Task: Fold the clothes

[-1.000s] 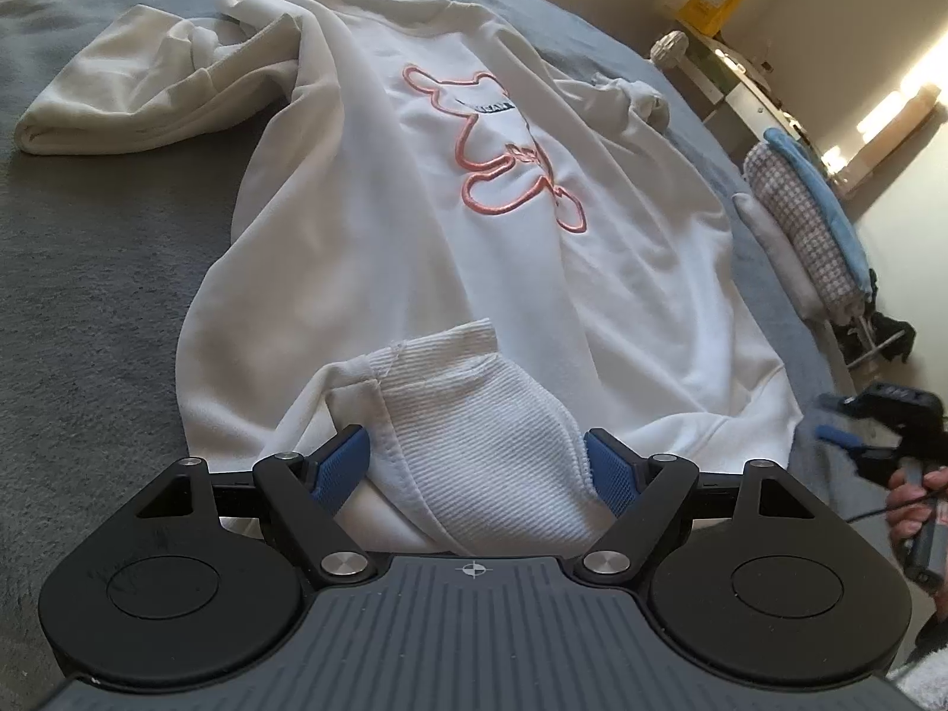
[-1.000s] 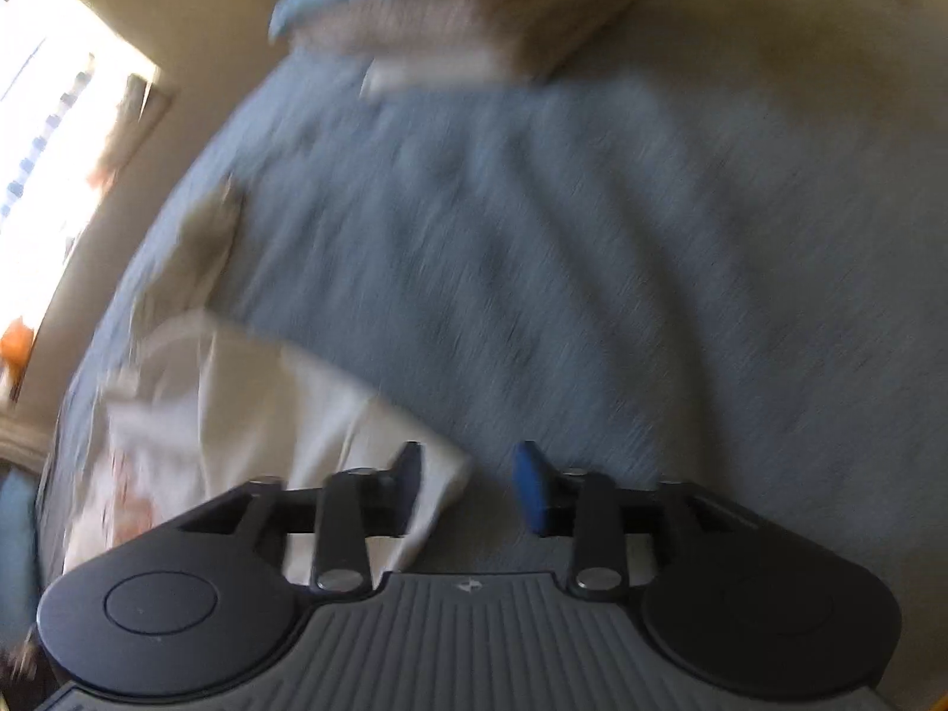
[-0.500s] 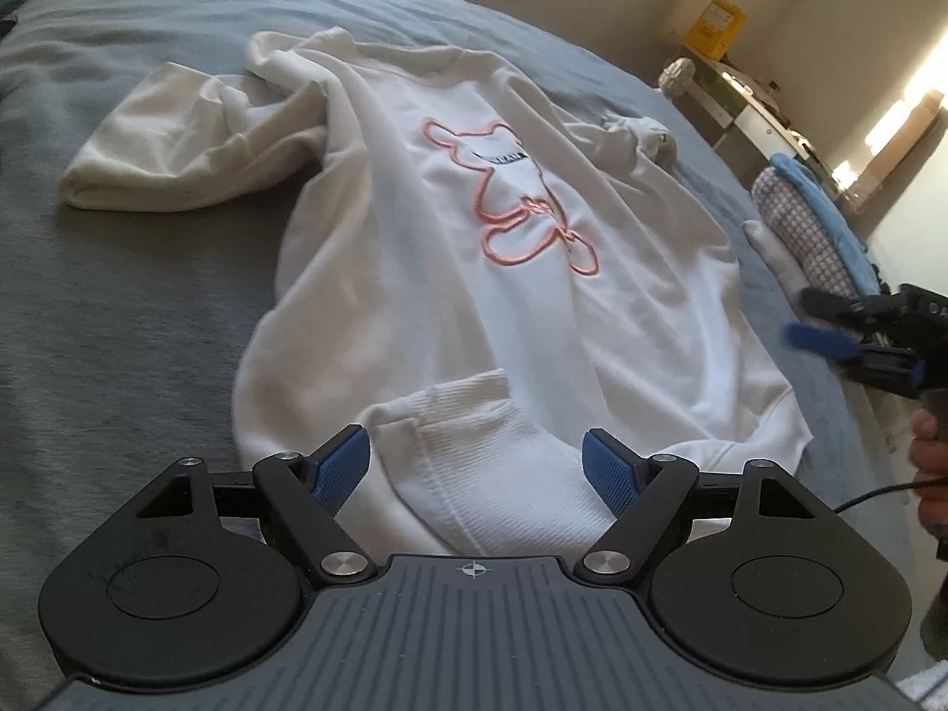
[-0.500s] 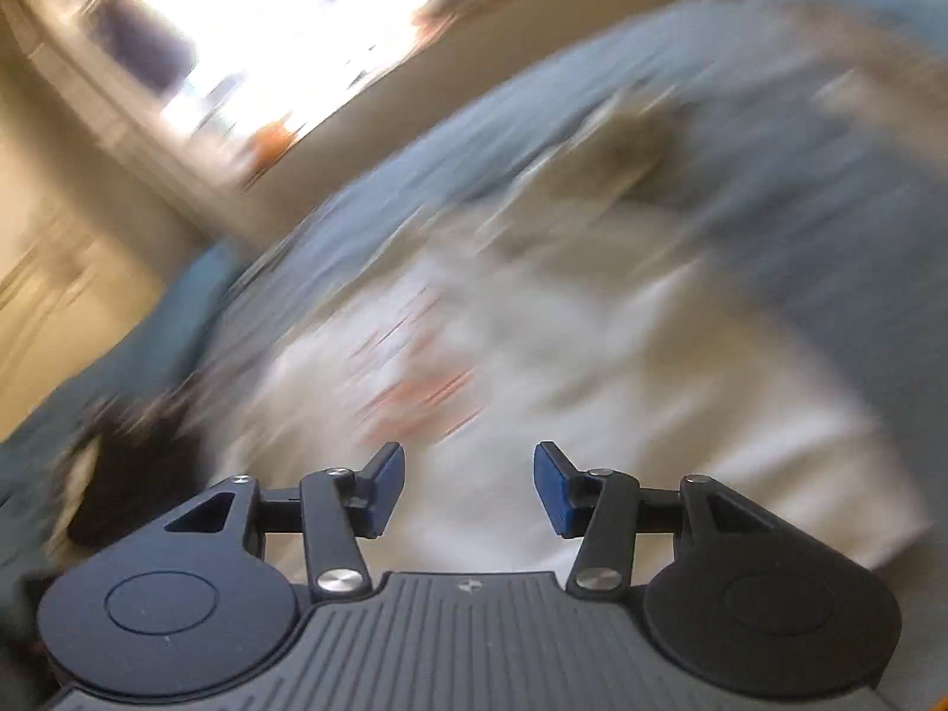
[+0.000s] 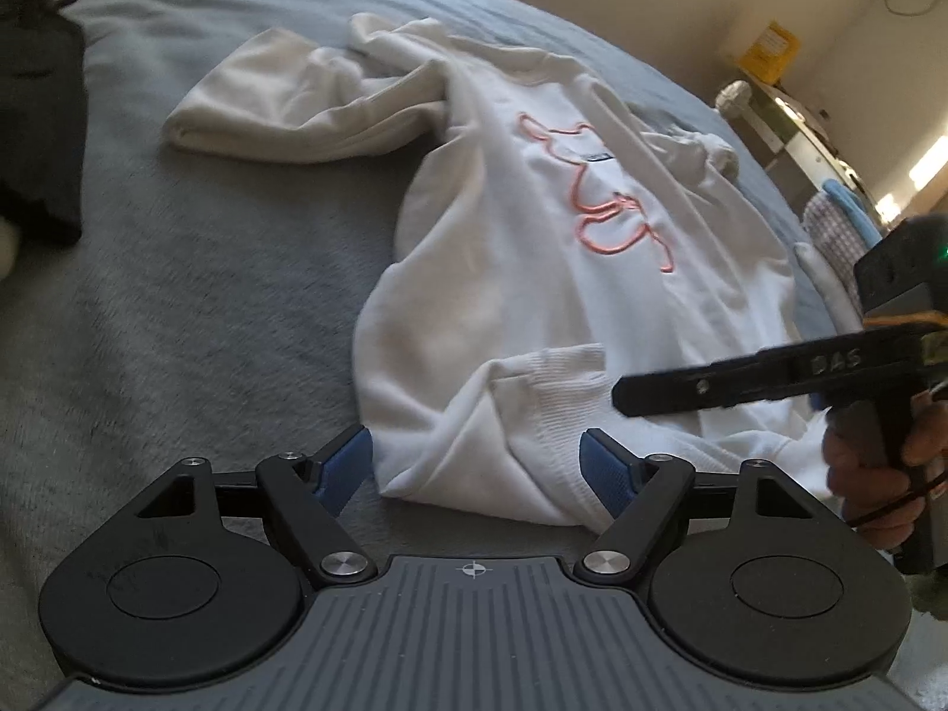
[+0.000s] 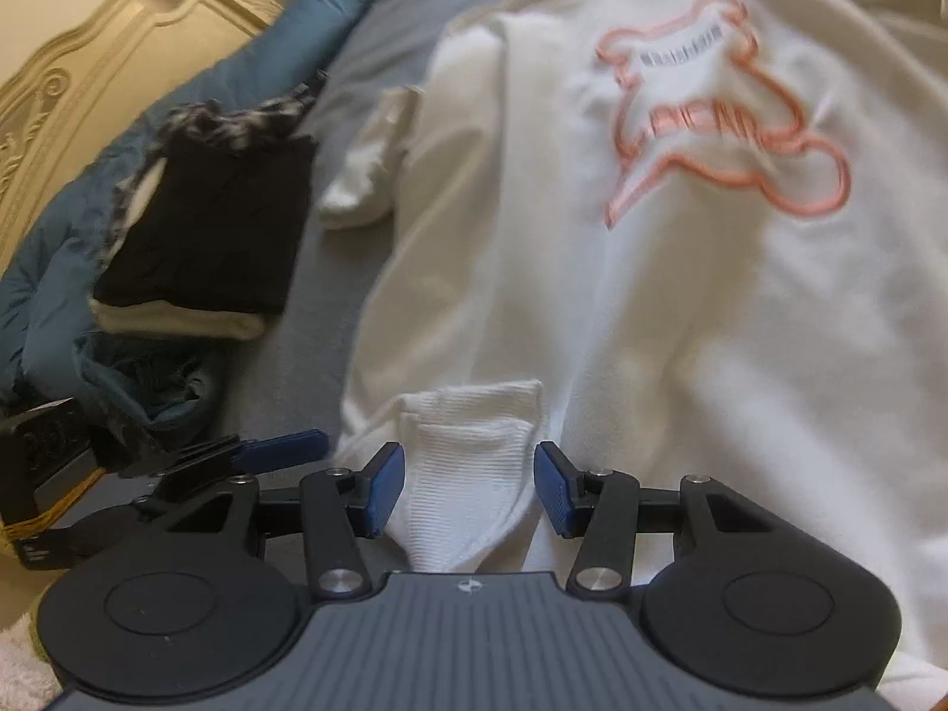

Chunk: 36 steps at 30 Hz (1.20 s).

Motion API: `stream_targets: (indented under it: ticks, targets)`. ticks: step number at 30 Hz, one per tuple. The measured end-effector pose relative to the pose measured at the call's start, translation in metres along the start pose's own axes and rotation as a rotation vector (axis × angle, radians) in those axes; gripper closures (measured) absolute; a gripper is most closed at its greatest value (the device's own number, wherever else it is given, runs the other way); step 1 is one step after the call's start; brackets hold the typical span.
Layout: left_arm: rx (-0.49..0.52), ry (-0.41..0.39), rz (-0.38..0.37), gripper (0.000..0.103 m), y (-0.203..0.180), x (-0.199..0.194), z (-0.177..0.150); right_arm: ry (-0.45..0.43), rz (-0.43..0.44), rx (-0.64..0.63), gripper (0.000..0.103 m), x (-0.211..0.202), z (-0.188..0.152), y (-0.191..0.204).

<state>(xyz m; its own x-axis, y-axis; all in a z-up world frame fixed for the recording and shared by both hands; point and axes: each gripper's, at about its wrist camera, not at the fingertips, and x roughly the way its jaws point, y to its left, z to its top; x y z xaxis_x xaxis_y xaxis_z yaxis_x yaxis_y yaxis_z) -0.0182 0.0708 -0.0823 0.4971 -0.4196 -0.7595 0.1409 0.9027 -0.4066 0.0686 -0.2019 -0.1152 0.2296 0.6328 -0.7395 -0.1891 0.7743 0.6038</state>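
Observation:
A white sweatshirt [image 5: 533, 249] with a pink outline print lies flat on the grey bed cover [image 5: 178, 296]. One ribbed cuff [image 5: 533, 409] is folded onto its lower edge. My left gripper [image 5: 474, 468] sits low at that edge with its jaws closing; the cloth lies between the pads and is not pinched. My right gripper [image 6: 468, 489] is open around the same ribbed cuff [image 6: 468, 450], with its pads just clear of it. From the left wrist, the right gripper [image 5: 622, 400] reaches in sideways, held by a hand [image 5: 859, 456]. The left gripper's blue fingers [image 6: 284, 444] show at the left.
A pile of folded black and cream garments [image 6: 207, 225] lies beside the sweatshirt, against a blue duvet [image 6: 59, 249]. Folded checked and blue clothes [image 5: 835, 225] are stacked at the bed's far right. A carved headboard [image 6: 89, 59] and a yellow box [image 5: 770, 47] are behind.
The right gripper swung from bare bed cover over to the sweatshirt and now straddles the ribbed cuff, with its jaws wider. The left gripper slid sideways along the hem; its jaws narrowed a little.

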Motion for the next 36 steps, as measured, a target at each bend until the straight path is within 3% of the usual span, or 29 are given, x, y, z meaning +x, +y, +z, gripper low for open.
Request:
stream_targets:
  ticks: [4,6,8,9,12,16,18,20,23,27,29,31,34,36]
  targets:
    - [-0.030,0.000,0.003,0.029,0.011,0.003,0.001,0.002,0.018,0.025,0.053,0.009,-0.003,-0.006]
    - [-0.047,-0.009,-0.007,0.030,0.016,0.003,0.002,0.013,0.027,0.003,0.060,0.011,-0.006,-0.004]
    - [-0.068,-0.022,-0.019,0.030,0.021,0.002,0.004,0.021,0.037,-0.020,0.090,0.011,-0.011,-0.001]
    - [-0.079,-0.033,-0.026,0.030,0.024,0.001,0.006,0.027,0.067,-0.031,0.093,0.009,-0.014,0.001]
    - [-0.132,-0.073,-0.070,0.030,0.035,-0.001,0.019,0.043,0.156,-0.074,0.096,0.005,-0.024,0.008]
    - [-0.241,-0.112,-0.153,0.028,0.058,0.007,0.046,0.090,0.263,-0.241,0.096,0.001,-0.049,0.036]
    - [-0.301,-0.122,-0.193,0.026,0.069,0.017,0.064,0.134,0.273,-0.321,0.096,0.005,-0.062,0.050]
    - [-0.373,-0.140,-0.223,0.025,0.080,0.029,0.082,0.177,0.225,-0.381,0.096,0.015,-0.074,0.059]
    - [-0.484,-0.138,-0.249,0.025,0.093,0.047,0.105,0.196,0.198,-0.363,0.096,0.022,-0.080,0.057]
    - [-0.431,-0.160,-0.148,0.032,0.084,0.066,0.129,0.192,0.185,-0.320,0.096,0.024,-0.084,0.051]
    - [-0.384,-0.180,-0.080,0.046,0.074,0.073,0.136,0.186,0.184,-0.305,0.096,0.024,-0.084,0.050]
    - [-0.340,-0.207,-0.018,0.073,0.068,0.079,0.140,0.183,0.180,-0.305,0.096,0.025,-0.084,0.051]
    - [-0.350,-0.248,0.026,0.083,0.068,0.078,0.147,0.187,0.177,-0.290,0.096,0.029,-0.085,0.047]
    - [-0.309,-0.317,0.076,0.084,0.066,0.067,0.158,0.185,0.183,-0.282,0.096,0.029,-0.086,0.045]
